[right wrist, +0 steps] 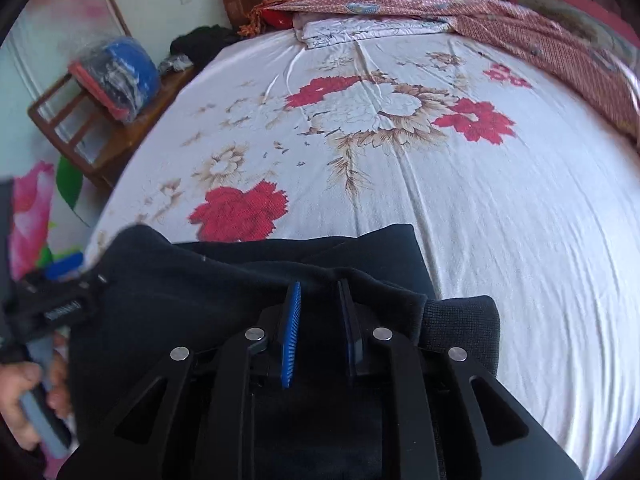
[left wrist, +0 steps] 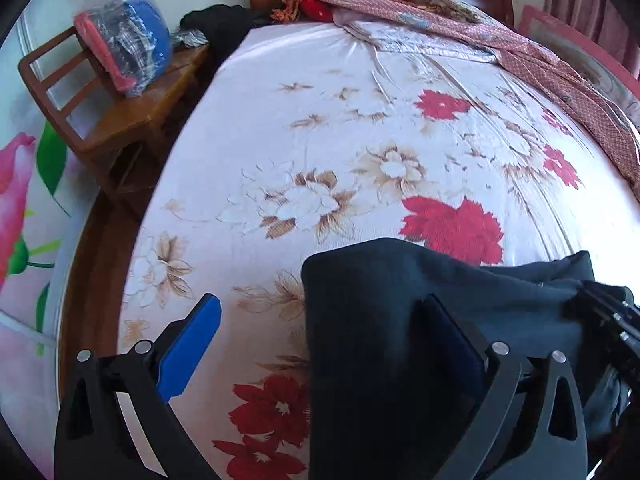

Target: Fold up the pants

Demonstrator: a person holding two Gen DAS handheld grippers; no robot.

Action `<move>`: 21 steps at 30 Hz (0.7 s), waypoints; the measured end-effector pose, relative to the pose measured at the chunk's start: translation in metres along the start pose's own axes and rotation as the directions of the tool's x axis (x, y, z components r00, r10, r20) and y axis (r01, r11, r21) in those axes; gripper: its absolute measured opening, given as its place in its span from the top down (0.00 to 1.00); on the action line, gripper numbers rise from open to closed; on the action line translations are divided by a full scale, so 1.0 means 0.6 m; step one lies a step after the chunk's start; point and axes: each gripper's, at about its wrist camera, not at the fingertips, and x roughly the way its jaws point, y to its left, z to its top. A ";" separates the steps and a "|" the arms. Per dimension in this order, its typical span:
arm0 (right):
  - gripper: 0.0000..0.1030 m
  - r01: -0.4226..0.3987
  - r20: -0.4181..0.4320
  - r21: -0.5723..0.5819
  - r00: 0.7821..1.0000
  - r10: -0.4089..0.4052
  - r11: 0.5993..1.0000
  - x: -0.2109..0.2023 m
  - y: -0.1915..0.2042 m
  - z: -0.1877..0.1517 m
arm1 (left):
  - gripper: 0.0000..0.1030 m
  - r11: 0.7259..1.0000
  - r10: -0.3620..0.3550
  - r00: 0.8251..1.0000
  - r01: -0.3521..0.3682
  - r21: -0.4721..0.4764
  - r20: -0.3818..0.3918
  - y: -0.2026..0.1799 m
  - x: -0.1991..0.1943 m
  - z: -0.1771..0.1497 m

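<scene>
Between the left gripper (left wrist: 320, 344)'s spread, released fingers, dark pants (left wrist: 400, 320) are draping; the right gripper (right wrist: 318, 332)'s fingers are pinching their fabric over the floral bedsheet (right wrist: 500, 200).

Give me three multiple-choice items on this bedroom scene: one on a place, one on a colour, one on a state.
1. Where does the plastic-wrapped blue and red bundle sit?
A. on the brown wooden chair
B. on the bed's pillow
C. on the floor

2. What colour is the finger pad of the left tongs?
A. red
B. blue
C. white

3. How do the left tongs stand?
A. shut tight
B. wide open
C. out of view

Key: 1 A, the bundle rests on the chair seat beside the bed. 2 B, the pad shows bright blue. 3 B, the fingers stand far apart at the edge of the dark navy cloth pants.
</scene>
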 end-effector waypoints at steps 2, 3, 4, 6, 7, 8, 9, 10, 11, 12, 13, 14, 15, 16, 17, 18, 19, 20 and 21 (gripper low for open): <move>1.00 0.009 0.007 0.038 1.000 -0.010 0.999 -0.009 -0.028 0.009 | 0.02 1.000 0.007 0.999 -0.007 0.017 -0.035 0.003 0.019 -0.012; 1.00 -0.023 0.001 0.066 1.000 0.023 0.998 -0.013 -0.039 0.014 | 0.02 1.000 0.000 1.000 0.001 0.016 -0.028 0.003 0.018 -0.014; 1.00 -0.005 -0.004 0.061 1.000 0.005 0.998 -0.019 -0.039 0.016 | 0.02 1.000 0.000 1.000 0.000 0.009 -0.022 0.004 0.012 -0.012; 1.00 0.034 0.070 0.006 0.997 -0.035 0.999 -0.064 -0.023 0.017 | 0.02 1.000 0.027 1.000 -0.027 -0.003 -0.010 0.004 -0.013 -0.008; 1.00 0.018 0.087 -0.003 0.996 -0.017 1.000 -0.088 -0.019 0.014 | 0.02 0.998 0.062 0.998 -0.062 -0.010 0.025 0.007 -0.040 -0.008; 1.00 0.007 0.098 -0.009 0.995 -0.006 1.000 -0.114 -0.016 0.006 | 0.02 0.998 0.066 0.997 -0.065 -0.004 0.049 0.014 -0.064 -0.008; 1.00 0.005 0.120 -0.031 0.993 -0.001 1.000 -0.139 -0.012 -0.007 | 0.02 0.999 0.054 0.996 -0.054 0.005 0.074 0.019 -0.091 -0.013; 1.00 0.006 0.139 -0.060 0.990 0.002 0.998 -0.163 -0.009 -0.025 | 0.02 0.999 0.040 0.995 -0.043 0.022 0.096 0.024 -0.122 -0.023; 1.00 0.010 0.147 -0.074 0.989 0.001 0.997 -0.184 -0.009 -0.045 | 0.02 0.998 0.030 0.994 -0.034 0.044 0.104 0.028 -0.146 -0.036; 1.00 -0.004 0.149 -0.079 0.989 0.016 0.997 -0.203 -0.009 -0.069 | 0.02 0.998 0.025 0.993 -0.032 0.057 0.117 0.033 -0.171 -0.057; 1.00 -0.017 0.156 -0.089 0.987 0.030 0.996 -0.220 -0.008 -0.094 | 0.02 0.998 0.024 0.991 -0.032 0.053 0.132 0.041 -0.198 -0.083; 1.00 -0.006 0.164 -0.112 0.986 0.025 0.994 -0.235 -0.004 -0.119 | 0.02 0.998 -0.001 0.992 -0.007 0.059 0.128 0.045 -0.218 -0.112; 1.00 0.002 0.177 -0.148 0.984 0.024 0.989 -0.247 0.003 -0.142 | 0.02 0.998 -0.015 0.993 0.008 0.059 0.120 0.050 -0.231 -0.135; 1.00 0.026 0.197 -0.180 0.980 0.010 0.983 -0.255 0.010 -0.163 | 0.02 0.999 -0.015 0.992 0.008 0.051 0.123 0.050 -0.245 -0.167; 1.00 0.029 0.202 -0.195 0.979 0.011 0.980 -0.253 0.014 -0.178 | 0.02 0.998 -0.025 0.991 0.016 0.065 0.133 0.046 -0.252 -0.193; 1.00 0.023 0.191 -0.208 0.981 0.018 0.978 -0.241 0.016 -0.189 | 0.02 0.996 -0.021 0.989 0.008 0.087 0.150 0.037 -0.254 -0.218; 1.00 0.054 0.175 -0.226 0.985 -0.014 0.973 -0.218 0.017 -0.195 | 0.02 0.996 -0.014 0.988 -0.001 0.093 0.154 0.028 -0.248 -0.235; 1.00 0.099 0.149 -0.253 0.987 -0.062 0.962 -0.187 0.018 -0.201 | 0.02 0.994 -0.029 0.990 0.014 0.108 0.141 0.018 -0.235 -0.247; 1.00 0.109 0.106 -0.258 0.991 -0.084 0.960 -0.153 0.011 -0.205 | 0.02 0.991 -0.023 0.993 0.007 0.133 0.120 0.004 -0.213 -0.256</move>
